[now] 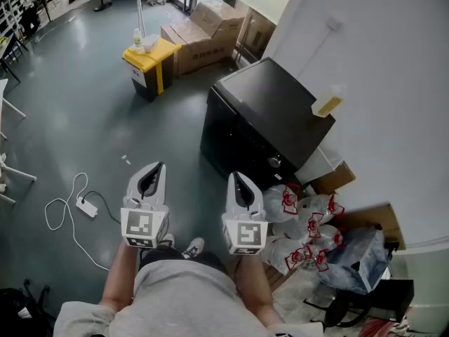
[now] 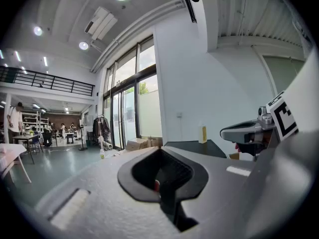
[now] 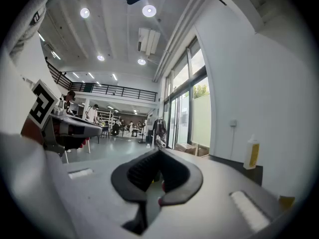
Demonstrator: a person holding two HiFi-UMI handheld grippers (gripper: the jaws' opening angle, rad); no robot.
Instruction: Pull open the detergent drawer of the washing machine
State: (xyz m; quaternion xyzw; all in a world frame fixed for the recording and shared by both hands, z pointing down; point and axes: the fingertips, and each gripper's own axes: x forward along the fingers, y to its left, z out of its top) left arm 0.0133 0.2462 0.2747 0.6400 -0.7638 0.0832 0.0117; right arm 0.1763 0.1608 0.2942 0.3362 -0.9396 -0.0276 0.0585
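Seen from the head, looking steeply down, one person stands on a grey floor holding two grippers side by side in front of the waist. The left gripper point(image 1: 158, 166) and right gripper point(image 1: 235, 176) both point forward and roughly level, and each carries one marker cube at its rear. One black washing machine point(image 1: 261, 121) stands ahead and to the right, against a white wall and well apart from both grippers. One round knob shows on its front, but its detergent drawer cannot be made out from this angle. One bottle of yellow liquid point(image 1: 328, 102) stands on its top. Several red-and-white plastic bags point(image 1: 309, 227) lie heaped beside it. Farther off sit at least three cardboard boxes point(image 1: 203, 34) and one yellow-topped bin point(image 1: 149, 63). One white power strip point(image 1: 86, 206) lies on the floor to the left, with its cable in loops. In the left gripper view, the jaws are pressed together with nothing between them. The right gripper shows at the right edge, with the machine's dark top and the bottle beyond. In the right gripper view, the jaws likewise meet, empty. The left gripper shows at the left, and the bottle stands on the machine's top at the right.
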